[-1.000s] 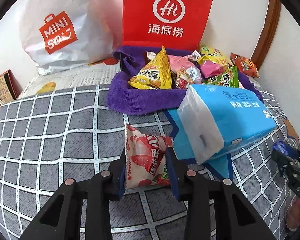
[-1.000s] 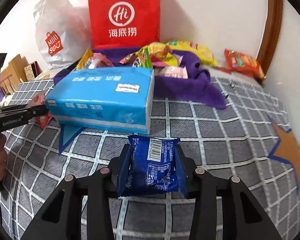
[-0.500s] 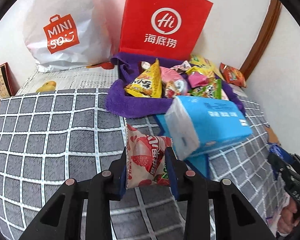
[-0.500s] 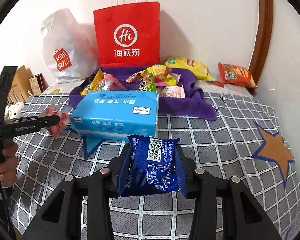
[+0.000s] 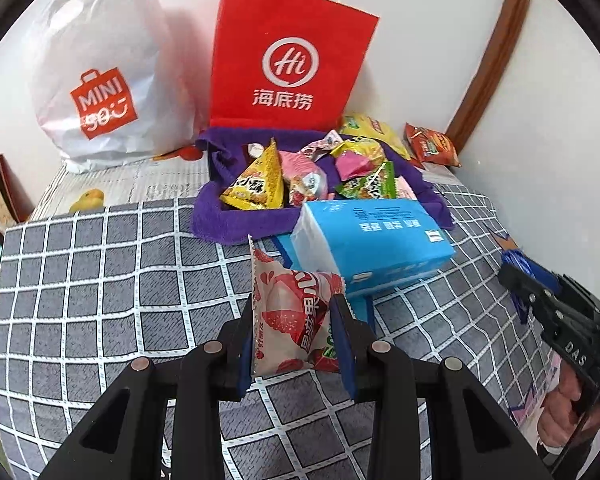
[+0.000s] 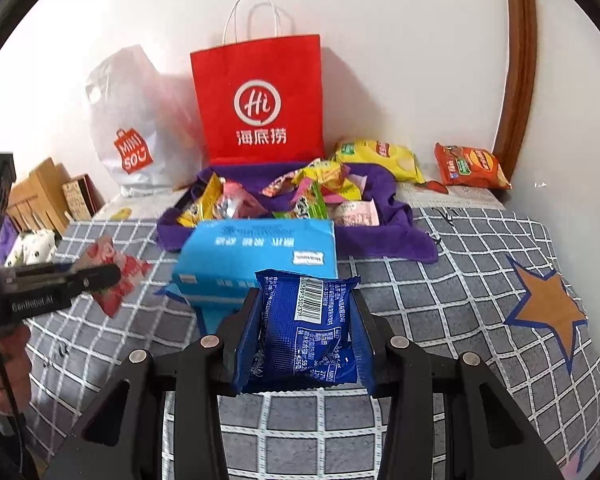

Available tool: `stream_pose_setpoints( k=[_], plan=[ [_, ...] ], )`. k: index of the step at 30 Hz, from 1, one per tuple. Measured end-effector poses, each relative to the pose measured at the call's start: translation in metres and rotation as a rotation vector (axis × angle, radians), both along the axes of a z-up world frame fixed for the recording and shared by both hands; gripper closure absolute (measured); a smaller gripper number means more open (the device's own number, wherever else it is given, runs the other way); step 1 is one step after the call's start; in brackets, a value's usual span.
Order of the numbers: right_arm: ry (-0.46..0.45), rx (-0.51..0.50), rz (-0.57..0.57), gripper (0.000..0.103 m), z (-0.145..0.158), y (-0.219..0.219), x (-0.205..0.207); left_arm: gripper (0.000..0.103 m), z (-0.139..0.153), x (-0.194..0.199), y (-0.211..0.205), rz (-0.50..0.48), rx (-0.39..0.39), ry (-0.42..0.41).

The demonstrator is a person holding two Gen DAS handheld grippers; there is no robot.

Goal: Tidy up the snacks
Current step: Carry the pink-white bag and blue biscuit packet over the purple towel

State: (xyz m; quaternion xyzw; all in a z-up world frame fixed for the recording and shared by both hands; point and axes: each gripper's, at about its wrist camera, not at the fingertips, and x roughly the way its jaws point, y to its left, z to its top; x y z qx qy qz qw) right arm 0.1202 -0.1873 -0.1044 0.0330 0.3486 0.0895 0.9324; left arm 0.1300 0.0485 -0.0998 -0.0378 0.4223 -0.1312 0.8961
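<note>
1. The left gripper has its fingers clenched on a pink-and-white strawberry snack packet, gripped by its lower half, with its top standing up between them.
2. The right gripper has its fingers clenched on a blue snack packet, barcode side facing the camera.
3. Both packets hang clear above the checked bedspread, over the near part of the bed, just in front of a blue tissue pack that lies near the bed's middle.
4. Behind the tissue pack, toward the far edge by the wall, a purple towel carries a heap of mixed snack packets. A yellow chip bag and an orange chip bag lie off the towel near the far right corner.
5. A red paper bag stands open against the wall behind the towel, with a white plastic shopping bag to its left.
6. Judged step: carry, with one packet in each hand and neither yet set down.
7. The next move likely calls for passing both packets over the tissue pack toward the far edge, then releasing them on the towel's heap or into the red bag; which one is meant cannot be told.
8. Risk, as a guess: the low-hanging packets could snag the tissue pack.
</note>
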Motion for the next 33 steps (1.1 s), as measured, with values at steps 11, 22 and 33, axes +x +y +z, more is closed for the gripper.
stream_pose_setpoints(
  k=[11,22,33],
  plan=[
    [0.001,-0.021,-0.035,0.061,0.007,0.012,0.015,0.071,0.010,0.000,-0.002,-0.030,0.008,0.018],
    [-0.002,-0.010,0.029,0.061,0.022,0.024,0.022,0.071,0.035,-0.007,-0.004,0.038,-0.007,-0.009],
    [-0.048,-0.012,0.094,0.061,0.063,0.015,0.038,0.071,0.067,0.006,-0.019,0.092,-0.035,-0.029]
  ],
)
